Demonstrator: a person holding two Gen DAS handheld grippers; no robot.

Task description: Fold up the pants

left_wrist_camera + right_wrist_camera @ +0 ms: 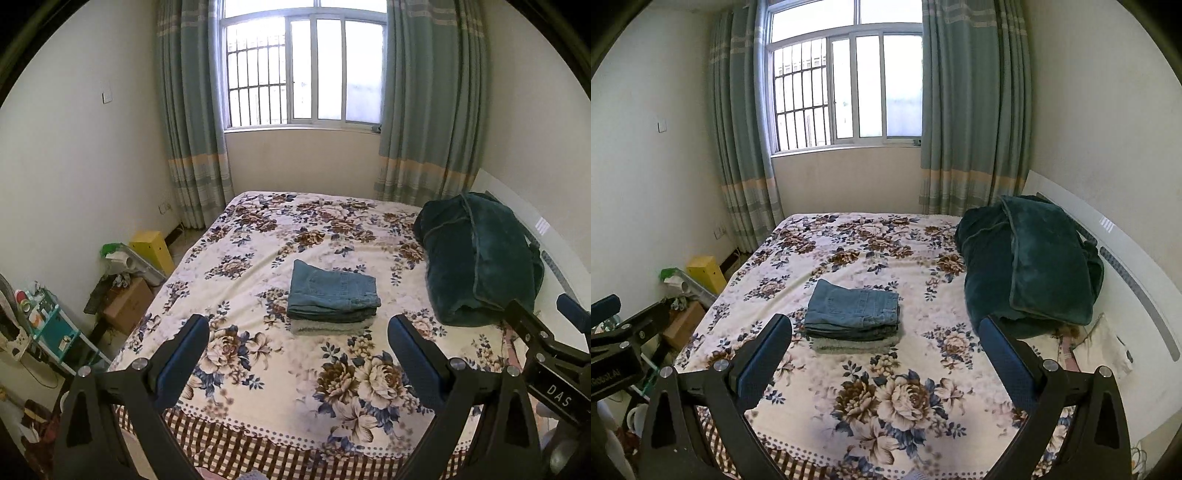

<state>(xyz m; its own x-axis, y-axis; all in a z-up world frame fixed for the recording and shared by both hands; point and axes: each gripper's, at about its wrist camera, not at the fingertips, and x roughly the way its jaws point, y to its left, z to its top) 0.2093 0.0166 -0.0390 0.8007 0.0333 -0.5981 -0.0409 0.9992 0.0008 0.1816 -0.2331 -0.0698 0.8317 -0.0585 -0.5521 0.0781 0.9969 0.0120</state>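
Observation:
A pair of blue jeans (332,291) lies folded into a neat rectangle on top of a folded grey garment (328,328) in the middle of the flowered bed cover (258,369). The stack also shows in the right wrist view (854,310). My left gripper (297,332) is open and empty, held above the near part of the bed, short of the stack. My right gripper (884,334) is open and empty, at about the same distance from the stack. The right gripper shows at the right edge of the left wrist view (543,317).
A dark green bundled blanket (480,258) lies on the bed's right side against a white headboard (1126,266). Boxes and clutter (125,288) stand on the floor left of the bed. A curtained window (303,70) is behind the bed.

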